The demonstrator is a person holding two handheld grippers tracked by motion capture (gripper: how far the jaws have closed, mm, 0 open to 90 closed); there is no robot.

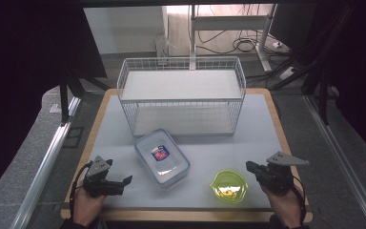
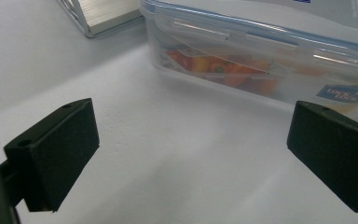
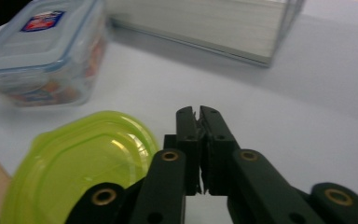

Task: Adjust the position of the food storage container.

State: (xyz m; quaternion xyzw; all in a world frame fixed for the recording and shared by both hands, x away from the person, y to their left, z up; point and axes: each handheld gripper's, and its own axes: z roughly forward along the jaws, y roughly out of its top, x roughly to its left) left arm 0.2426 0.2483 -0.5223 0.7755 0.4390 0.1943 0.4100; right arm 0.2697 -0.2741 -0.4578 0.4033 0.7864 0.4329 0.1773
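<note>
Since the lidded container (image 1: 162,156) lies mid-bench w/ its long axis diagonal, just right of the left claw (image 1: 127,180), jaws wide, that claw's nearer; right claw (image 1: 249,165) is closed, empty.

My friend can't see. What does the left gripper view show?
Two black jaws stand wide apart over a white table, aimed at a clear lidded food box with colourful food inside. A wire rack's corner sits behind.

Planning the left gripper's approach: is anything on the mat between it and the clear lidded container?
Nothing: in the left gripper view, only bare white mat separates the open left gripper from the container.
</note>
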